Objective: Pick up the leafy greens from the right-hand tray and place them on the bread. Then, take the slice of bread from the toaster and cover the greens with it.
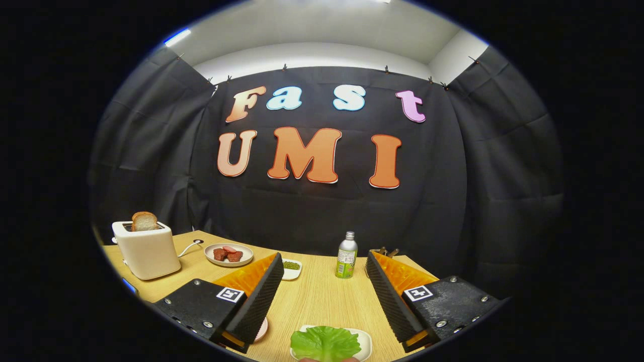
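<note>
The gripper [322, 281] hangs above the desk [317, 296] with its 2 fingers spread wide apart, holding nothing. The leafy greens [324, 343] lie between them but low and near, on a white tray [364, 340], so the coming move is likely a drop downward, not a reach ahead. Beyond the fingers stand a small dish of green bits [291, 267], a plate of red pieces [229, 254] and a bottle [346, 255]. Farthest off to the left, the toaster [146, 250] holds 1 upright bread slice [144, 221].

A green-labelled bottle [346, 256] stands upright on the wooden table [317, 296], with a plate of red pieces, possibly meat [229, 254], and a small dish of green bits [291, 268] to its left.
</note>
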Tool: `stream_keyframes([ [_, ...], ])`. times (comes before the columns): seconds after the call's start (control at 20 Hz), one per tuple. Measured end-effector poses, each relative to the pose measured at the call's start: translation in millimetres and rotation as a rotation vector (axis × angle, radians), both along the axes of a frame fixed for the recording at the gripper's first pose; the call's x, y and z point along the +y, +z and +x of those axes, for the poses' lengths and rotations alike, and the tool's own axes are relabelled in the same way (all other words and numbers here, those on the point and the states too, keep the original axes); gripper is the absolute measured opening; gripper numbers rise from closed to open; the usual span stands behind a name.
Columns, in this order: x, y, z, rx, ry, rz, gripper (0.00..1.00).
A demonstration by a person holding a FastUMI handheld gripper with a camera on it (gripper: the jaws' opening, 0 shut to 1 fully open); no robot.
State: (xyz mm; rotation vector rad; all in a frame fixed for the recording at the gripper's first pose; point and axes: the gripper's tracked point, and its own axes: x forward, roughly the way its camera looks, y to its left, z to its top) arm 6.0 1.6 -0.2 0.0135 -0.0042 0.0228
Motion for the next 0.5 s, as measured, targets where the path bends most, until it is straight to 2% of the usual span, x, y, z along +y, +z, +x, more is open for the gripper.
stream_keyframes([
  [0.5,2.1,-8.2,-2.1,0.015,0.011,-0.014,0.99],
])
